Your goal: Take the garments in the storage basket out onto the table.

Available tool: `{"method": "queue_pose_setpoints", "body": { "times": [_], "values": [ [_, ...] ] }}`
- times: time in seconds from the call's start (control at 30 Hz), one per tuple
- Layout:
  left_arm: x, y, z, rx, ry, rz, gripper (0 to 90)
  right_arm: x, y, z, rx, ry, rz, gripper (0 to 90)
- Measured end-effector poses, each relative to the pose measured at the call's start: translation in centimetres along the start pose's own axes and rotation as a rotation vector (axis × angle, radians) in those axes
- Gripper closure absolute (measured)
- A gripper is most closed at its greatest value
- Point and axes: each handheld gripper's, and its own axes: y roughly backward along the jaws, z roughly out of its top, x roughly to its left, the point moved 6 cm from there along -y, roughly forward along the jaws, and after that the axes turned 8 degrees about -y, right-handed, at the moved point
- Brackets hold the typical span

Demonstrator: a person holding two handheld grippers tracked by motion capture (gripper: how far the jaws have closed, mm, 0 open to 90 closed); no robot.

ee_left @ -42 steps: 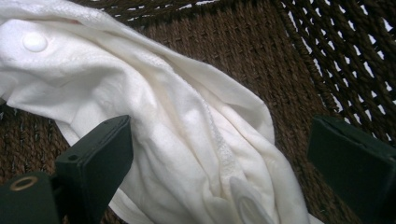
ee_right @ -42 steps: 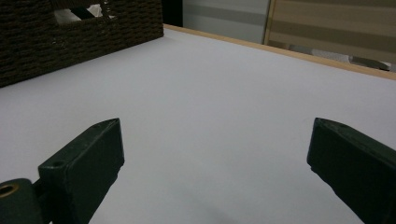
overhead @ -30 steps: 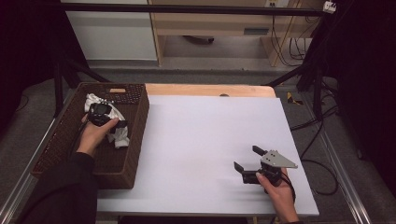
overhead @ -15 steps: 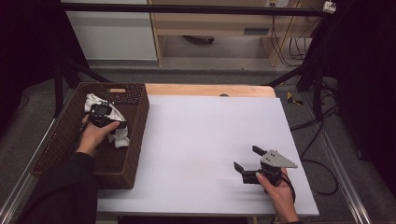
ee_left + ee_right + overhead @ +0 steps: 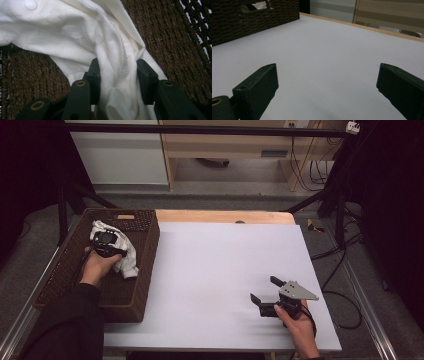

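Observation:
A white cloth [image 5: 129,262] lies crumpled in a dark brown wicker basket [image 5: 145,220] at the table's left side. My left gripper [image 5: 106,240] is down in the basket on top of the cloth. In the left gripper view its jaws [image 5: 118,62] are drawn in on a thick fold of the white cloth [image 5: 75,37], which bulges between them over the woven basket floor [image 5: 162,32]. My right gripper [image 5: 264,289] rests low over the white table near the front right. It is open [image 5: 327,72] with nothing between its jaws.
The white tabletop [image 5: 215,270] stretches between the basket and the right gripper, with a wooden strip [image 5: 225,216] along its far edge. In the right gripper view the basket's wall [image 5: 249,17] stands far off. Cables and stand legs lie on the floor to the right.
The left hand and gripper have edged slightly toward the far end of the basket on the cloth. The right gripper has stayed put.

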Motion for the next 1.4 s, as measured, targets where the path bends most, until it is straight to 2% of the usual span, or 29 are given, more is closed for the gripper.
{"method": "queue_pose_setpoints", "body": {
  "times": [0.13, 0.2, 0.4, 0.6, 0.8, 0.97, 1.17, 1.4],
  "values": [
    [-0.1, 1.1, 0.7, -0.06, 0.01, -0.006, 66.4, -0.1, 0.0, 0.1, -0.005, -0.004, -0.002, 4.2],
    [-0.1, 1.9, 1.1, -0.106, 0.006, -0.009, 67.0, -0.1, 0.0, 0.1, -0.005, -0.003, -0.002, 4.3],
    [-0.3, 4.6, 2.3, -0.253, 0.038, -0.072, 67.4, 0.0, 0.0, 0.1, -0.005, -0.001, -0.001, 4.3],
    [-0.4, 6.4, 2.9, -0.344, 0.044, -0.087, 67.6, 0.0, 0.0, 0.1, -0.004, 0.003, -0.003, 4.2],
    [-0.5, 7.1, 3.0, -0.37, 0.022, -0.057, 67.7, 0.1, -0.1, 0.0, -0.001, 0.004, 0.0, 4.2],
    [-0.8, 7.9, 3.1, -0.387, -0.018, -0.029, 67.7, 0.1, -0.1, 0.0, 0.001, 0.006, 0.001, 4.2],
    [-1.3, 9.3, 3.5, -0.438, -0.024, -0.022, 67.7, 0.1, -0.1, 0.1, 0.001, 0.004, 0.001, 4.2],
    [-2.2, 11.2, 4.2, -0.502, -0.05, 0.015, 67.9, 0.1, -0.1, 0.0, 0.001, 0.006, 0.0, 4.2]
  ]
}}
